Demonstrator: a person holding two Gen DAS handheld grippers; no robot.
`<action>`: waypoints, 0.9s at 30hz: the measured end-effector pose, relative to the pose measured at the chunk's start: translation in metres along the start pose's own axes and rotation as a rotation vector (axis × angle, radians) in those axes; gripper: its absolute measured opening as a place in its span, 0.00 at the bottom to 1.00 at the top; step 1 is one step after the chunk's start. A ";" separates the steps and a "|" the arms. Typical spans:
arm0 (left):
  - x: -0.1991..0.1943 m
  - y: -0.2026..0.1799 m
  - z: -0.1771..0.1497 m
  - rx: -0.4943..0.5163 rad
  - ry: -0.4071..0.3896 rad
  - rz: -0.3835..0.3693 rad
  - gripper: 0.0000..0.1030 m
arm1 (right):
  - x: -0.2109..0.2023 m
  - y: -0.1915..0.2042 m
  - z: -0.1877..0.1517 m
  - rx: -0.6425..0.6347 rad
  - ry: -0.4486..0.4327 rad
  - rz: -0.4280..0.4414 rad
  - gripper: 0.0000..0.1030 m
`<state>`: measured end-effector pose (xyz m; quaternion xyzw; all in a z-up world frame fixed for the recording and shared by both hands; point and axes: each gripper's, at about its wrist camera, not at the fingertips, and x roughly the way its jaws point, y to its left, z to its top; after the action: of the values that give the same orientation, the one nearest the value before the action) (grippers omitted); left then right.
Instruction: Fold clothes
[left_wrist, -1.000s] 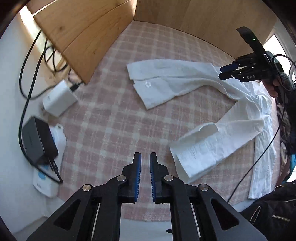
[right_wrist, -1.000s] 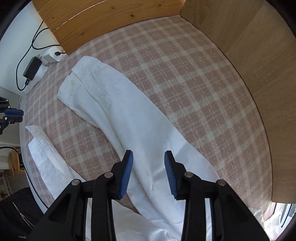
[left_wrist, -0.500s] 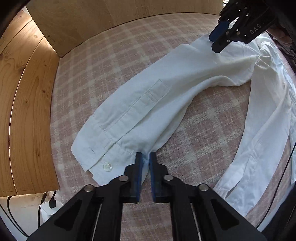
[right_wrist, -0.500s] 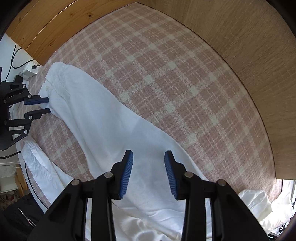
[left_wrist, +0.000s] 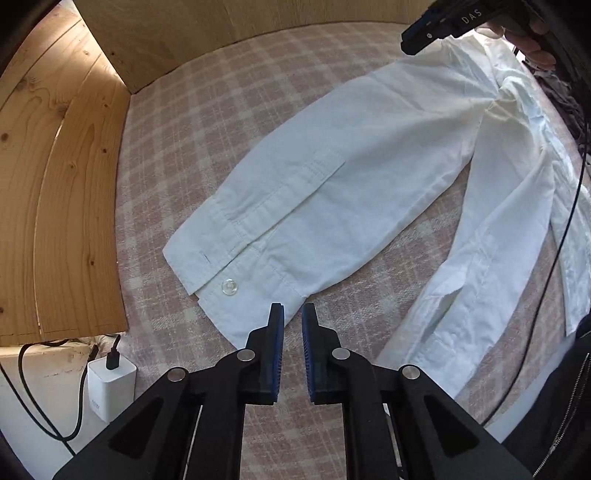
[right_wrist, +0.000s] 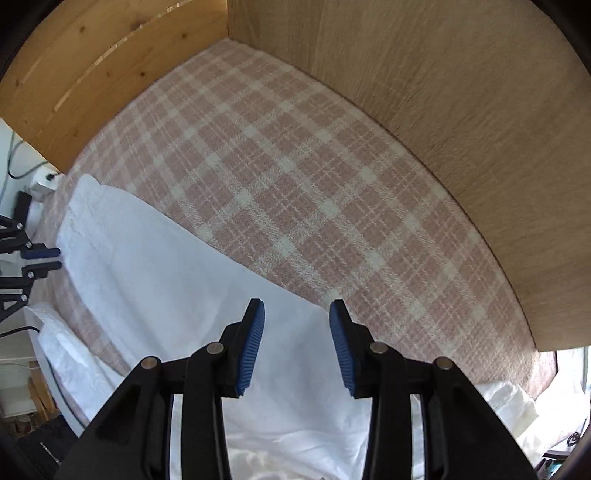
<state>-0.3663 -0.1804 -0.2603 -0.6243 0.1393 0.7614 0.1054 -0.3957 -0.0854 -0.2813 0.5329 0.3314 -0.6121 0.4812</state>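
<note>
Plaid bed (left_wrist: 207, 110), wood walls. White shirt (left_wrist: 362, 177) sleeves spread. Left claw (left_wrist: 292, 321) opening at cuff (left_wrist: 236, 280), empty; right claw (right_wrist: 297, 325) part-open, empty, over shirt body. Next: grip cuff, fold sleeve inward.

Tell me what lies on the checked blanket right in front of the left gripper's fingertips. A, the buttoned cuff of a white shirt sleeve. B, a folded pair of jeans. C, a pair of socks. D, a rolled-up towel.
A: in the left wrist view the white shirt's cuff, with its clear button, lies flat on the blanket just ahead of the left gripper, whose jaws are opening with nothing between them.
</note>
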 end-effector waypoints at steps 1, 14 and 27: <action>-0.011 -0.004 -0.003 0.001 -0.019 -0.003 0.24 | -0.016 -0.008 -0.007 0.019 -0.027 0.023 0.36; -0.017 -0.149 -0.031 0.321 -0.014 -0.099 0.36 | -0.106 -0.133 -0.232 0.577 -0.045 -0.058 0.47; -0.042 -0.124 0.002 0.227 -0.051 -0.049 0.01 | -0.079 -0.181 -0.274 0.778 -0.035 -0.015 0.47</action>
<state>-0.3186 -0.0624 -0.2286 -0.5921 0.2064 0.7536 0.1974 -0.4775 0.2419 -0.2825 0.6626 0.0698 -0.7046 0.2443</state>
